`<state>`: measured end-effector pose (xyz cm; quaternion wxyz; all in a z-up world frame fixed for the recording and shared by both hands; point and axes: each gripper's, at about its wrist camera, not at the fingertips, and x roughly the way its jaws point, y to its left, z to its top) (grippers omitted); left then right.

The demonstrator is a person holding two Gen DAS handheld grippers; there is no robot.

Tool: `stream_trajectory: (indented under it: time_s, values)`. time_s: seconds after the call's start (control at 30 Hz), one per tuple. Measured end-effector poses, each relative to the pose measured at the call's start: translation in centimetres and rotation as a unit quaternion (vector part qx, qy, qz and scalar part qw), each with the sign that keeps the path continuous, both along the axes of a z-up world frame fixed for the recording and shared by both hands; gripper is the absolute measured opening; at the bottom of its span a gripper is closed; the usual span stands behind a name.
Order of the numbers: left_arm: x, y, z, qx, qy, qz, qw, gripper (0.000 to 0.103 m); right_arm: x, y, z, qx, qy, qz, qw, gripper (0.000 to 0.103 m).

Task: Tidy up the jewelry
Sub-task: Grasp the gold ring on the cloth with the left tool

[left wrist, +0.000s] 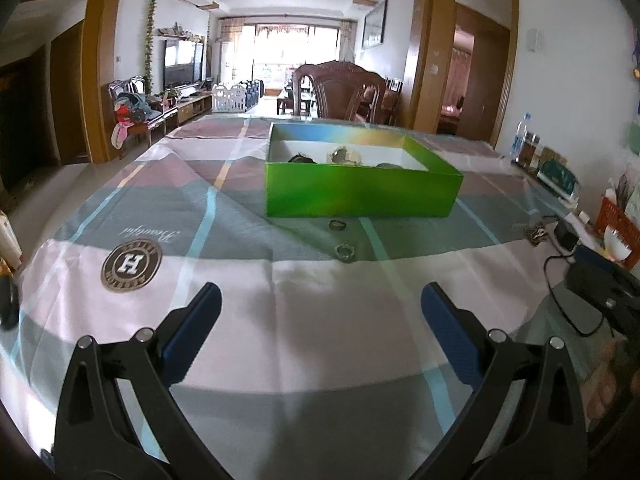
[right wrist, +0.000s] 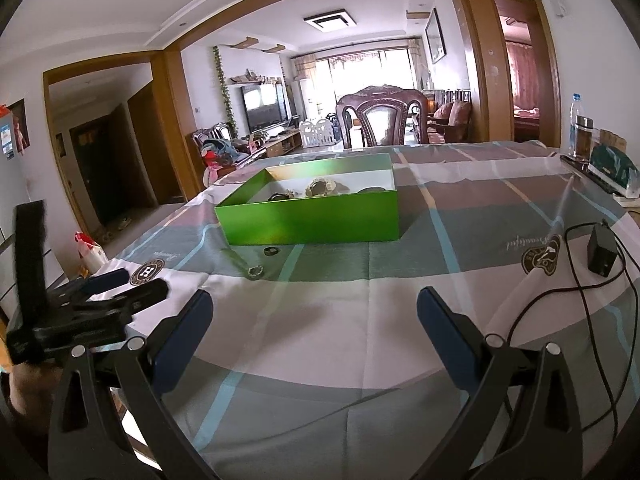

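Note:
A green box (left wrist: 360, 194) stands on the cloth-covered table and holds several pieces of jewelry (left wrist: 343, 156). It also shows in the right wrist view (right wrist: 312, 220), with jewelry (right wrist: 320, 188) inside. Two rings lie on the cloth in front of the box: a dark ring (left wrist: 337, 225) (right wrist: 270, 251) nearest the box and a pale ring (left wrist: 345, 251) (right wrist: 255, 271) closer to me. Another jewelry piece (left wrist: 536, 234) (right wrist: 545, 258) lies to the right. My left gripper (left wrist: 320, 304) is open and empty, short of the rings. My right gripper (right wrist: 314, 306) is open and empty, to the right of the left gripper (right wrist: 108, 284).
A black adapter (right wrist: 602, 250) with a trailing cable (right wrist: 576, 296) lies on the right of the table. A bottle (right wrist: 576, 120), a jar and a green tissue pack (right wrist: 612, 170) stand along the far right edge. A wooden chair (right wrist: 380, 118) stands behind the table.

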<state>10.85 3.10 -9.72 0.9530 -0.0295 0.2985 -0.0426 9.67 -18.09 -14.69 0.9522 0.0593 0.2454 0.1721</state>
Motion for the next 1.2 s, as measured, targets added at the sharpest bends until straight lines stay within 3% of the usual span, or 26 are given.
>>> stream_trajectory:
  time_s: [0.2, 0.33, 0.4, 0.5, 0.6, 0.73, 0.8, 0.83, 0.87, 0.97, 1.1, 1.2]
  values:
    - [5.8, -2.8, 0.1, 0.021, 0.047, -0.028, 0.9983, 0.097, 0.2, -0.6, -0.3, 0.003, 0.007, -0.002, 1.000, 0.100]
    - [10.6, -4.6, -1.6, 0.044, 0.103, -0.041, 0.9929, 0.077, 0.7, -1.0, -0.4, 0.007, 0.015, -0.003, 1.000, 0.100]
    - [12.2, -4.7, -2.6, 0.039, 0.126, -0.040, 0.9904, 0.074, 0.8, -1.2, -0.5, 0.009, 0.017, -0.002, 1.000, 0.100]
    - [13.6, -4.4, -3.9, 0.038, 0.150, -0.028, 0.9876, 0.067, 1.1, -1.3, -0.6, 0.009, 0.021, 0.000, 1.000, 0.100]
    - [14.0, -3.7, -4.9, 0.028, 0.168, -0.026, 0.9851, 0.054, 1.5, -1.2, -0.6, 0.009, 0.025, 0.004, 1.000, 0.100]
    - [13.9, -3.8, -5.2, 0.041, 0.156, -0.026, 0.9865, 0.052, 2.1, -0.7, -0.6, 0.005, 0.030, 0.013, 0.999, 0.100]
    - [14.0, -3.5, -5.2, 0.038, 0.151, -0.024, 0.9876, 0.039, 2.5, -0.1, -0.3, -0.005, 0.029, 0.019, 0.999, 0.100]
    - [14.0, -3.2, -5.1, 0.035, 0.148, -0.021, 0.9882, 0.026, 2.8, 0.3, -0.1, -0.010, 0.027, 0.021, 0.999, 0.100]
    - [14.0, -2.8, -5.2, 0.030, 0.147, -0.021, 0.9885, 0.021, 3.1, 0.6, 0.2, -0.015, 0.024, 0.024, 0.999, 0.100]
    - [13.6, -1.6, -4.9, -0.003, 0.143, -0.029, 0.9894, 0.020, 4.4, 1.9, 0.9, -0.040, 0.021, 0.023, 0.999, 0.100]
    - [10.3, 1.2, -2.4, -0.027, 0.088, -0.009, 0.9957, 0.020, 7.7, 4.9, 1.2, -0.074, 0.036, 0.038, 0.996, 0.099]
    - [6.7, 3.3, -0.1, -0.024, 0.046, 0.011, 0.9986, 0.020, 11.3, 8.6, 0.0, -0.107, 0.068, 0.063, 0.990, 0.096]
